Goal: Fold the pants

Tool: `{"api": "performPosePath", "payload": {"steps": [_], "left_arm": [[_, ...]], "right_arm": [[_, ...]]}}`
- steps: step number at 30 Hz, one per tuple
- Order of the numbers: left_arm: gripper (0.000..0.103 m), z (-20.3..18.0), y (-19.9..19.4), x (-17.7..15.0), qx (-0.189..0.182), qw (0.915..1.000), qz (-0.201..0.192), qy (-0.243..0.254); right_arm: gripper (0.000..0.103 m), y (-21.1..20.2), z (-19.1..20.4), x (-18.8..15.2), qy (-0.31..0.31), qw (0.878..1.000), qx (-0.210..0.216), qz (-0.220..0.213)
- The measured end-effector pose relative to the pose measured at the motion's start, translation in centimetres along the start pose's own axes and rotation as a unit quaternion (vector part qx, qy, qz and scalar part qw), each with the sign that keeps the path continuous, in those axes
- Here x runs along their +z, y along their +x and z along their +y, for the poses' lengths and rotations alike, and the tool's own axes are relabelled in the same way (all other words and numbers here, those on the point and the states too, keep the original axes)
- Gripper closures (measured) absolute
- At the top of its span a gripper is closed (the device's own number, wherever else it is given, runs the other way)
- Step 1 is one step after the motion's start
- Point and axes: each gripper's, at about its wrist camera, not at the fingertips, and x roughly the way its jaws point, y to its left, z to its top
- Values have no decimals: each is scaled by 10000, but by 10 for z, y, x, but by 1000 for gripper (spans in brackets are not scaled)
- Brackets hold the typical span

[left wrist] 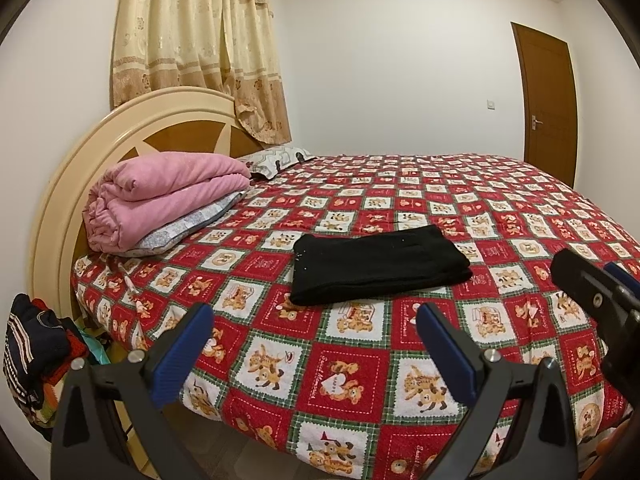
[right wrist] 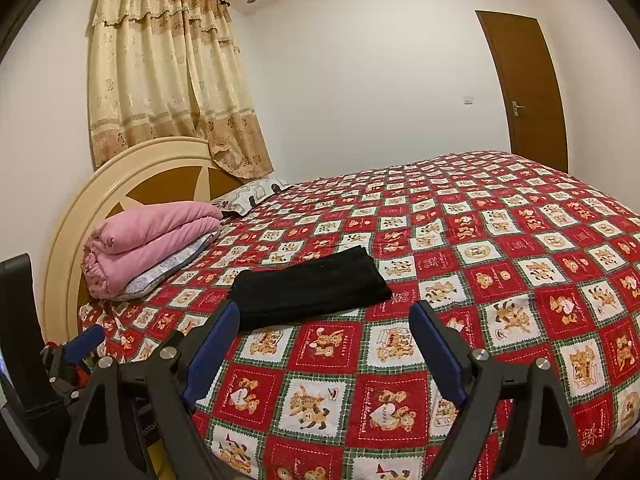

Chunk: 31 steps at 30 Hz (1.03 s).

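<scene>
Black pants [left wrist: 376, 266] [right wrist: 310, 288] lie folded into a flat rectangle on the red checked bear bedspread [left wrist: 348, 376] [right wrist: 500, 280]. My left gripper [left wrist: 316, 344] hangs open over the bed's near edge, short of the pants, with nothing between its blue pads [left wrist: 182, 360]. My right gripper [right wrist: 324, 344] is open too, just in front of the pants' near edge and apart from them. The right gripper's body also shows at the right edge of the left wrist view [left wrist: 592, 300]. A part of the left gripper [right wrist: 82, 340] shows at the lower left of the right wrist view.
A folded pink blanket [left wrist: 160, 200] [right wrist: 148, 244] rests on a pillow by the round headboard [left wrist: 80, 168]. A second pillow [left wrist: 276, 160] lies further back. Clothes are piled [left wrist: 32, 356] on the floor left of the bed. A brown door [left wrist: 548, 100] stands at the far right.
</scene>
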Motion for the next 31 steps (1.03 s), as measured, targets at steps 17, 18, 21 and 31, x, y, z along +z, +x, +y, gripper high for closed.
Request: {"api": "performPosePath", "payload": {"steps": [17,18,21,31], "left_arm": [[0,1,2,0,2,10000,-3,13],[0,2,2,0,34,10000,-11,5],[0,2,1,1,171,9998,-87,4],[0,1,5,1,-297,9995,60,-32]], "right_arm": [[15,0,1,-2,19,10000,-28,21],[15,0,2,-2,24,10000,-29,19],[15,0,1,-2,18,10000,-33,18],[15,-1,0,-4,47,10000,-53,8]]}}
